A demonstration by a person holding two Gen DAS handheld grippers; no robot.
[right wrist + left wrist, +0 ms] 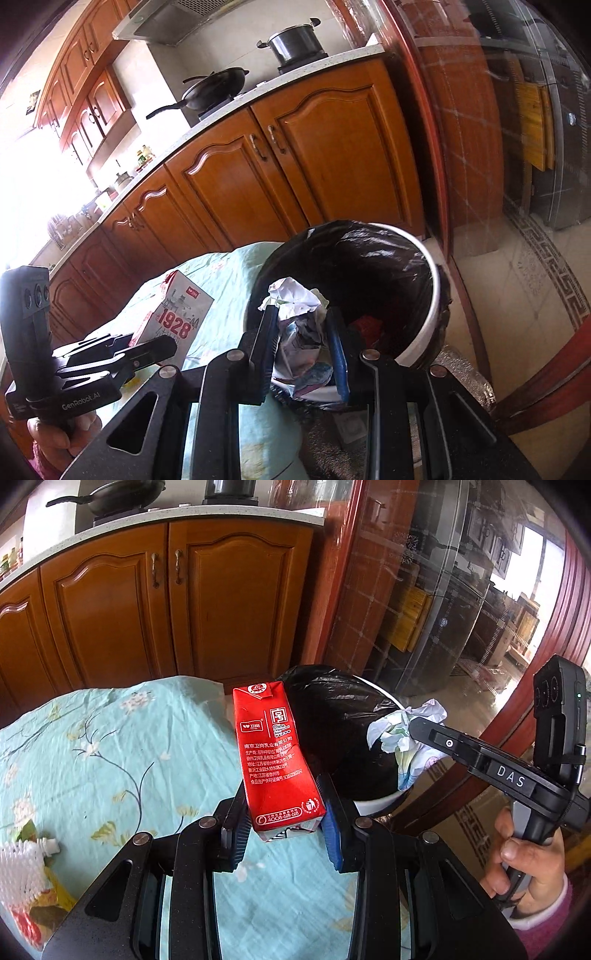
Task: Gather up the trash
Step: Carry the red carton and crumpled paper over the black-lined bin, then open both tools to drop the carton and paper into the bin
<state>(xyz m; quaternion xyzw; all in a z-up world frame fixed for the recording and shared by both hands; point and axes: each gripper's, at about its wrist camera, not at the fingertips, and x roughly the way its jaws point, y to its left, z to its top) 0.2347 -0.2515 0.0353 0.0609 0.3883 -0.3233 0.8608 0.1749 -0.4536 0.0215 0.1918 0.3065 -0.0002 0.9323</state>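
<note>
My left gripper (282, 830) is shut on the lower end of a red milk carton (273, 753), which stands up over the table edge just left of the bin. A white trash bin (424, 332) lined with a black bag (332, 720) stands beside the table. My right gripper (303, 321) is shut on a crumpled wad of paper (295, 299) above the bin's near rim. The left wrist view shows that right gripper (417, 727) and the paper (406, 738) over the bag. The right wrist view shows the left gripper (147, 347) with the carton (177, 314) above the table.
A teal floral tablecloth (129, 746) covers the table. A white foam net and a wrapper (18, 864) lie at its left edge. Wooden kitchen cabinets (221, 602) stand behind, with a wok (218, 88) on the counter. A glass sliding door (461, 609) is on the right.
</note>
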